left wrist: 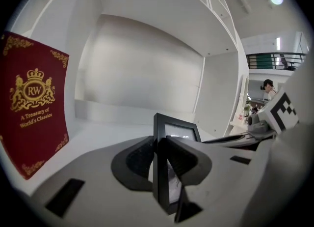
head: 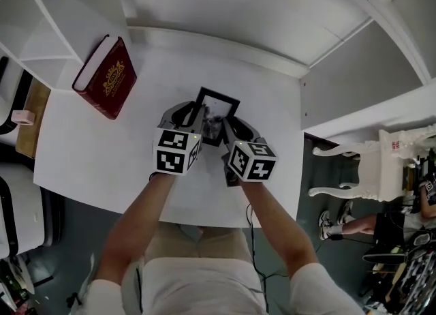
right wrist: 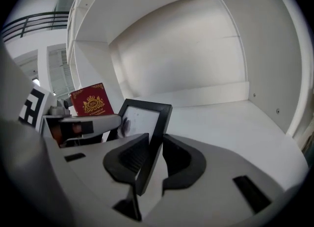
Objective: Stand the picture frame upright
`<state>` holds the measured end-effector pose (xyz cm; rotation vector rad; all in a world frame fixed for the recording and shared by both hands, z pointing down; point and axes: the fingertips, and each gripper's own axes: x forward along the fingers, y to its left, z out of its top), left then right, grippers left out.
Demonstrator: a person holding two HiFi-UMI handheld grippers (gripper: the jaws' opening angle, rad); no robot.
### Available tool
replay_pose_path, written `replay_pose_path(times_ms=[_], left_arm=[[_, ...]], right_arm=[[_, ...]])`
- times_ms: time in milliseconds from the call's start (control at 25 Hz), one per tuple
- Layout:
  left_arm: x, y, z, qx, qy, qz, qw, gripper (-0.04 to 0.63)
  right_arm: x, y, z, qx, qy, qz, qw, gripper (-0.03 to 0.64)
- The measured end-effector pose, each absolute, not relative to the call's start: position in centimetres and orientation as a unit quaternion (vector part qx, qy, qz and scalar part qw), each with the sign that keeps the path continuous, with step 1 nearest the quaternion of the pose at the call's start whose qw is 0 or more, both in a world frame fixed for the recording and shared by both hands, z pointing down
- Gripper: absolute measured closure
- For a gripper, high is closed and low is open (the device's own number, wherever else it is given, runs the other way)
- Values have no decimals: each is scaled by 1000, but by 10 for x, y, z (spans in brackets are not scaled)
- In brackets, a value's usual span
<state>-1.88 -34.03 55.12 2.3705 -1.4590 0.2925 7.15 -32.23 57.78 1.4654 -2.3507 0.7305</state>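
On the white table (head: 82, 160), head view: picture frame (head: 216, 110) centre, red book (head: 105, 76) left. Left gripper view: left gripper (left wrist: 158, 155) clamped on the frame's edge, a person (left wrist: 269, 89) far off. Right gripper view: right gripper (right wrist: 154, 155) pinching the opposite edge.

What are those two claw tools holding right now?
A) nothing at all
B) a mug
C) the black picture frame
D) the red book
C: the left gripper and the right gripper each clamp an edge of the frame, while the book is off to the left, untouched.
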Motion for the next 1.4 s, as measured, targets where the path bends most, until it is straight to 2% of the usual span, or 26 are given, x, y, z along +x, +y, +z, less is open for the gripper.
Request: replay_pose_path(times_ms=[840, 1400], left_arm=[[-14, -474, 523, 849, -524, 25, 63, 506], [-16, -537, 532, 836, -547, -9, 47, 506]], right_arm=[[76, -461, 550, 549, -823, 105, 106, 515], [74, -527, 552, 560, -818, 46, 124, 520]])
